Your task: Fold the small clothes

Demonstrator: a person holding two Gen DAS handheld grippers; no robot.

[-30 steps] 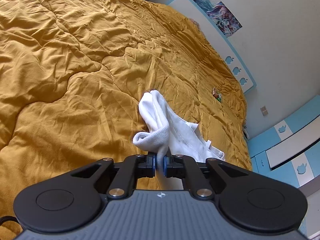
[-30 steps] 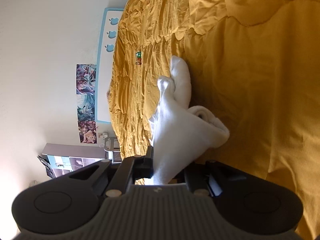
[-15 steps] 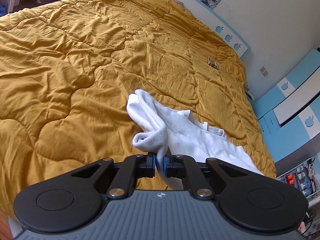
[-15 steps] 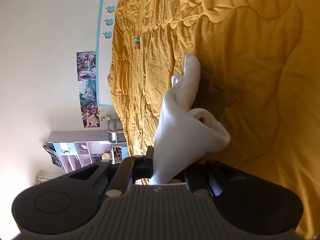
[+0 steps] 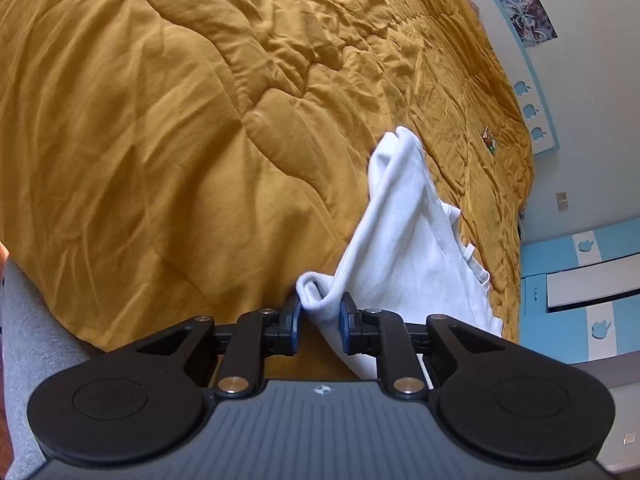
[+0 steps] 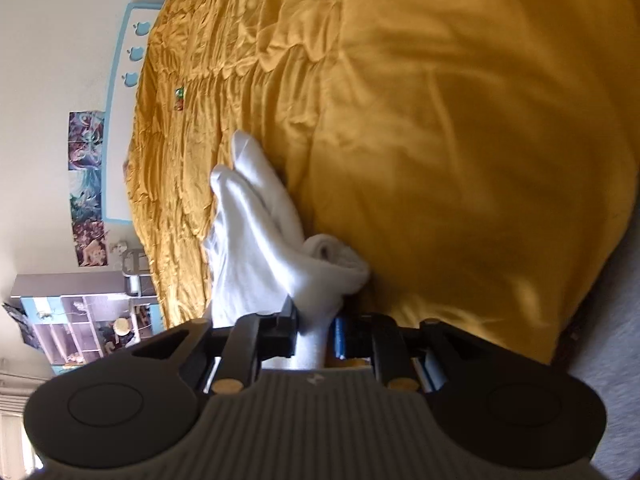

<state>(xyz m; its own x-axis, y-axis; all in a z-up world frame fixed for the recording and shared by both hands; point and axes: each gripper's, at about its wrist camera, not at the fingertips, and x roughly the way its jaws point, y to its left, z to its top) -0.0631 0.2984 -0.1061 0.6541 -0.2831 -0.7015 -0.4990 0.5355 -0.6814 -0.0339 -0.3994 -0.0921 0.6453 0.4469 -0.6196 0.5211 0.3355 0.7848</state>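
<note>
My left gripper point(image 5: 319, 322) is opening its jaws — the ribbed hem of the white garment point(image 5: 408, 240) still sits between the blue pads, loose on the left one. My right gripper point(image 6: 316, 330) is opening too, a bunched white fold between its pads. From both, the cloth runs toward twelve o'clock, draped on the mustard quilt point(image 5: 180, 120). Toward one o'clock in the left view lies a small colourful wrapper point(image 5: 489, 141) — well apart from the cloth.
</note>
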